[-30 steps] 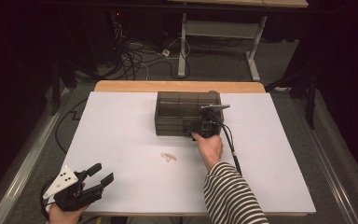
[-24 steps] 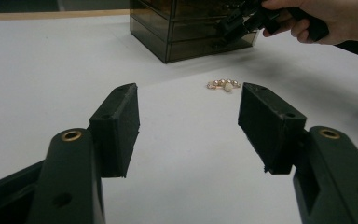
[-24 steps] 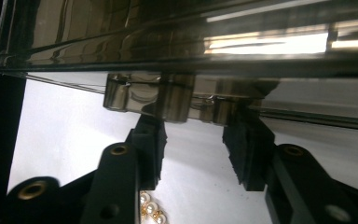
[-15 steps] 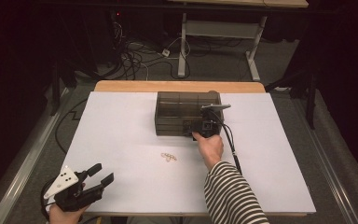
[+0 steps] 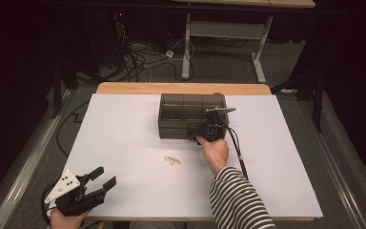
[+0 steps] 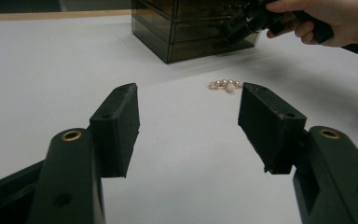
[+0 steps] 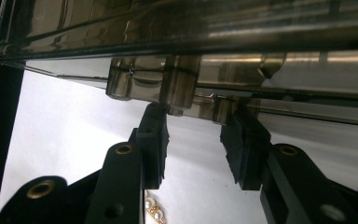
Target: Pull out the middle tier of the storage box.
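Taking the smoked drawer box (image 5: 190, 114) as the landmark: the left tongs (image 5: 104, 182) have stayed where they were a second ago, well off to its near left at the bench (image 5: 124, 124) corner, jaws spread wide with nothing between them; in the left gripper view the same left tongs (image 6: 189, 116) frame bare bench, with the pearl bracelet (image 6: 224, 85) beyond them and the box farther still. The bracelet (image 5: 172, 161) has not moved either; it lies loose on the bench, in front of the box and apart from it. The right hand (image 5: 214, 150) has barely shifted over that second, keeping the right tongs (image 5: 208, 130) pressed up to the box's near right face; in the right gripper view the right tongs (image 7: 196, 135) stand part open on either side of a drawer knob (image 7: 179, 88), tips at it, not visibly closed on it. So, as I judge it, the drawer pull is still being lined up, and the bracelet waits to go in.

Count: one box, one bracelet, two tongs, one hand in a striped sleeve (image 5: 238, 200).
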`<state>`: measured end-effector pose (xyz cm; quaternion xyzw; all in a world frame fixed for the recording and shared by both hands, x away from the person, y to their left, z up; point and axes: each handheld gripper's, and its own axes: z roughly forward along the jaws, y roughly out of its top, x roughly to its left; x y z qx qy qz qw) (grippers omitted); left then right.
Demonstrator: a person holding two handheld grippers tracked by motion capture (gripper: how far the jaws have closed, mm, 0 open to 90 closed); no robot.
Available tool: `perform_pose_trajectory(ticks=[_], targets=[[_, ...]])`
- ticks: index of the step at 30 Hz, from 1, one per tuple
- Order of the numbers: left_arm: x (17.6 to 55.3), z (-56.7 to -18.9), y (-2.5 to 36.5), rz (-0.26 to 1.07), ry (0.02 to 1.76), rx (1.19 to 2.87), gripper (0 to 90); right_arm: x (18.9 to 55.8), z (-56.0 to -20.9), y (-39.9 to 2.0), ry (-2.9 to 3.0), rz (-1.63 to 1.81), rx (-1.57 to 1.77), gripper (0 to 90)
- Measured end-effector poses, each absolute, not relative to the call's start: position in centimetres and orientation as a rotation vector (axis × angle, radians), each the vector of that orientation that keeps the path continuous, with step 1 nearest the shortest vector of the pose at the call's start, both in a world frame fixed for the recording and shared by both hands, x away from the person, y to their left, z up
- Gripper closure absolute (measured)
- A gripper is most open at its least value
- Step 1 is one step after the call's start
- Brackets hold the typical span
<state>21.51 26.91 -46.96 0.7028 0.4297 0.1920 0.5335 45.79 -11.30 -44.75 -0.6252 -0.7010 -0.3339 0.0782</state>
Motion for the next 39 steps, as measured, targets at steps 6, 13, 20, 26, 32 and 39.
perform_pose_trajectory(ticks=[6,13,20,26,32,39], targets=[[21.5,-47.0,26.9,0.457,1.026,1.673,37.5,45.4,-44.8,-11.4,-2.097,-1.001,-1.864,62.3],[21.5,-47.0,26.9,0.463,1.024,1.68,37.5,44.7,-44.9,-11.6,-2.104,-1.019,-1.843,62.4],[21.5,-47.0,26.8,0.465,1.024,1.681,37.6,43.9,-45.1,-11.8,-2.103,-1.033,-1.821,62.6],[21.5,-47.0,26.9,0.467,1.024,1.68,37.6,43.6,-45.1,-11.8,-2.126,-1.046,-1.812,61.5],[21.5,-47.0,26.9,0.463,1.024,1.68,37.9,43.5,-45.1,-11.7,-2.176,-1.061,-1.774,55.0],[21.5,-46.9,26.9,0.472,1.03,1.674,38.3,42.7,-44.6,-12.4,-2.265,-1.07,-1.737,51.7]])
